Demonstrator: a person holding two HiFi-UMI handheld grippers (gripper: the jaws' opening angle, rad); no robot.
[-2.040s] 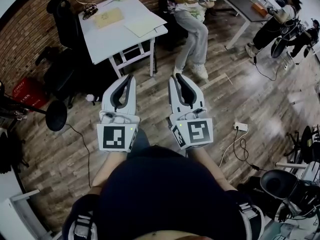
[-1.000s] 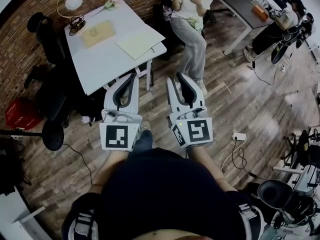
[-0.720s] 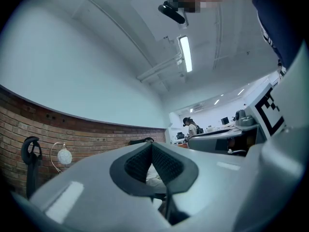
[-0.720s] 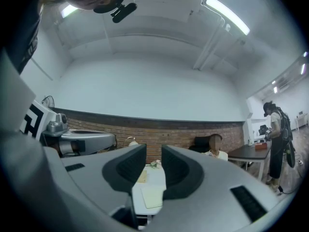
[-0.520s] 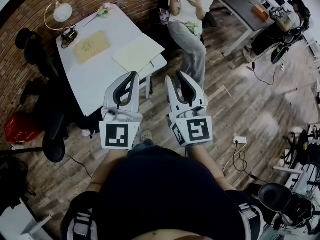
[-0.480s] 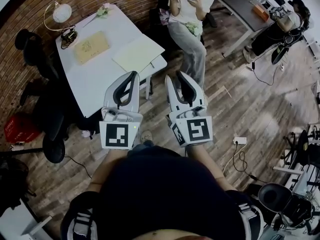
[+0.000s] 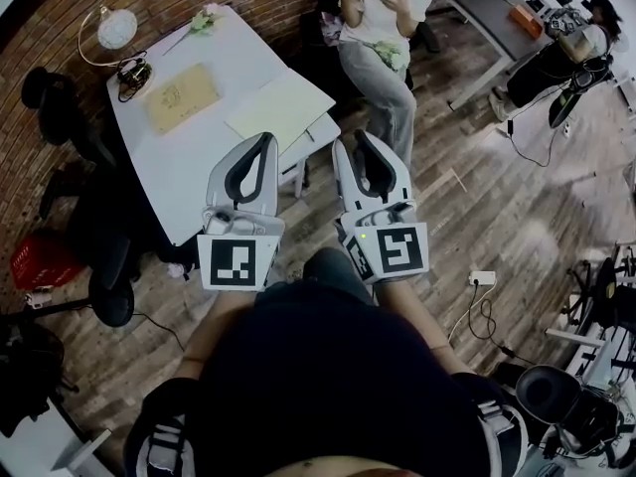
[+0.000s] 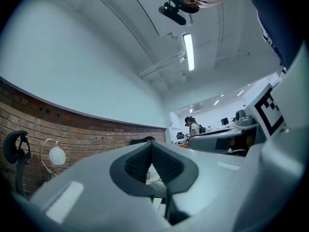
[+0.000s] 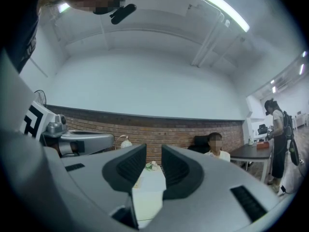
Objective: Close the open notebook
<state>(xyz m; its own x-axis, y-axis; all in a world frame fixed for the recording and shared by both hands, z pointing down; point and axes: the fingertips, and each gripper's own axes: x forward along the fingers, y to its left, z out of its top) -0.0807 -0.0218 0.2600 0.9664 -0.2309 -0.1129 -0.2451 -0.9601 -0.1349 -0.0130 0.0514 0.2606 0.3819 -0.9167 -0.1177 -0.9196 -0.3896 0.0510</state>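
On the near right corner of the white rectangular table (image 7: pixel 179 172): the open notebook with pale yellow pages (image 7: pixel 281 110), lying flat and spread wide. Further back on the table, a flat tan book (image 7: pixel 182 97) with a faint printed figure on its cover, too small to read. At the table's far end, a white globe lamp on a brass arc (image 7: pixel 112 30) and a green flower sprig (image 7: pixel 205 20). Left of the table, down on the plank floor, a red crate (image 7: pixel 40 261) with white lettering, too blurred to read. Right of the table, a seated person in grey trousers (image 7: pixel 383 53).

Just short of the table's near edge, side by side in the air: the left gripper (image 7: pixel 264 142) and the right gripper (image 7: pixel 352 141), each with a cube face showing a black-and-white square code.

Left gripper fingers closed tip to tip, nothing between the pads. Right gripper fingers parted by a narrow gap, gripping nothing, with the table top showing through that gap in the right gripper view.

Notebook ahead of both sets of fingertips, nearest the left ones in the head view, touched by neither.
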